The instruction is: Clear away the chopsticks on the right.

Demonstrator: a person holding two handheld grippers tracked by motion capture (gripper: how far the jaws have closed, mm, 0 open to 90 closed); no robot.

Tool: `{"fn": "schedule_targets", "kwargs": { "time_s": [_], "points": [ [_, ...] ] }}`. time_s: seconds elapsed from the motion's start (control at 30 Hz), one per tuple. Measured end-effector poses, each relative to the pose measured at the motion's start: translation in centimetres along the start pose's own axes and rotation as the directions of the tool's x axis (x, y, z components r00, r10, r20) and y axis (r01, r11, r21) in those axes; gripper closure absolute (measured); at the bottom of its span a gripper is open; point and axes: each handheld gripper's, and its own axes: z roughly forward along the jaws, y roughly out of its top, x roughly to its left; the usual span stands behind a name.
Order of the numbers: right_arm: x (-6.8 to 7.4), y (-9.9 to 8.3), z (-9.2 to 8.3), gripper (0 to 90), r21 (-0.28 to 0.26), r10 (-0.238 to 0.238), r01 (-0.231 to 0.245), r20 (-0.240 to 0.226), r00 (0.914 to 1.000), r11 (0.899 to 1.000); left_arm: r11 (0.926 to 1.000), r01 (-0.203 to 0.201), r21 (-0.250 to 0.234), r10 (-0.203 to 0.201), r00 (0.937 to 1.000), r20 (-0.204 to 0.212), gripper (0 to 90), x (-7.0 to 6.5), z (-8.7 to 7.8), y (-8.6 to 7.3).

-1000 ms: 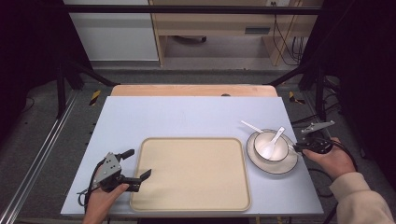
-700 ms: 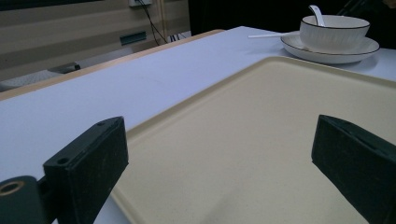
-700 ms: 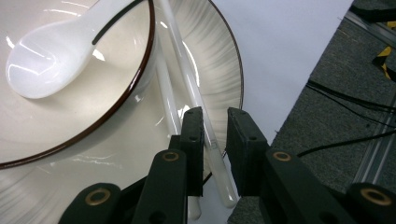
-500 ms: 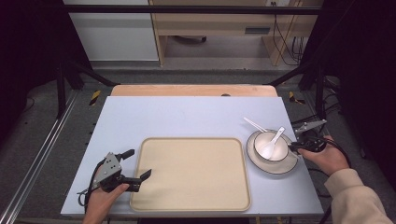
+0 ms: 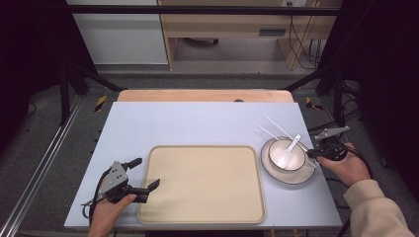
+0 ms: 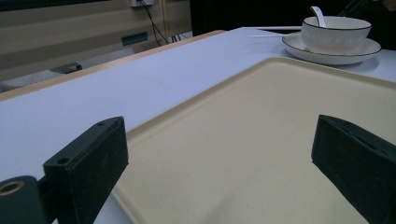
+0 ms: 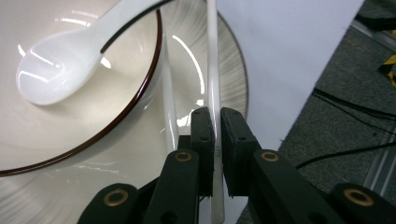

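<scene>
— So, what is the right hand-held gripper [image 7: 215, 135] doing at the far right edge of the table [image 5: 197, 123]?

— Its jaws have just been closing, and now they pinch one white chopstick [image 7: 212, 84] between the pads. That stick runs straight up from the jaws along the right side of the plate [image 7: 219, 70]. A second chopstick [image 7: 168, 112] lies just left of it, outside the jaws, resting on the plate beside the bowl [image 7: 93, 107].

— And the bowl?

— White with a dark rim, standing on the plate to the right of the tray [image 5: 200, 187], with a white soup spoon [image 5: 288, 151] in it, handle leaning on the rim toward the far right. From above, the chopsticks [image 5: 277, 131] reach out past the plate toward the far left, onto the table.

— What about the left hand-held gripper [image 5: 139, 174]?

— Spread wide, holding nothing. It sits near the left corner of the beige tray, one jaw over the table, the other over the tray's near left edge. In the left gripper view its two black jaws [no point] frame the bare tray surface.
</scene>
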Motion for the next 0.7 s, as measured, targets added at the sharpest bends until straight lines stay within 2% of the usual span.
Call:
{"fn": "schedule_targets", "kwargs": {
  "time_s": [0.2,0.27,0.37,0.5,0.7],
  "points": [
    [-0.3,0.5,-2.4,84.2,-0.066,0.043,-0.039,0.057,0.9975,0.997,1.0000,0.001,0.000,-0.001,1.0000,-0.006,3.4,0.1,-0.1,0.0],
    [-0.1,0.7,-3.7,84.2,-0.092,0.071,-0.063,0.082,0.9941,0.994,1.0000,0.004,-0.003,-0.004,1.0000,-0.007,3.4,0.1,-0.1,0.0],
    [0.5,1.2,-5.7,84.2,-0.136,0.114,-0.101,0.095,0.9889,0.986,1.0000,0.003,-0.005,-0.003,1.0000,-0.008,3.4,0.1,-0.2,0.0],
    [2.4,1.7,-7.9,84.2,-0.172,0.104,-0.085,0.108,0.9886,0.981,1.0000,0.005,-0.007,-0.005,1.0000,-0.008,3.4,0.1,-0.2,0.0],
    [7.3,2.7,-9.2,84.2,-0.205,0.073,-0.060,0.058,0.9957,0.977,1.0000,0.005,-0.008,-0.005,0.9999,-0.012,3.4,0.1,-0.2,0.1]
  ]
}}
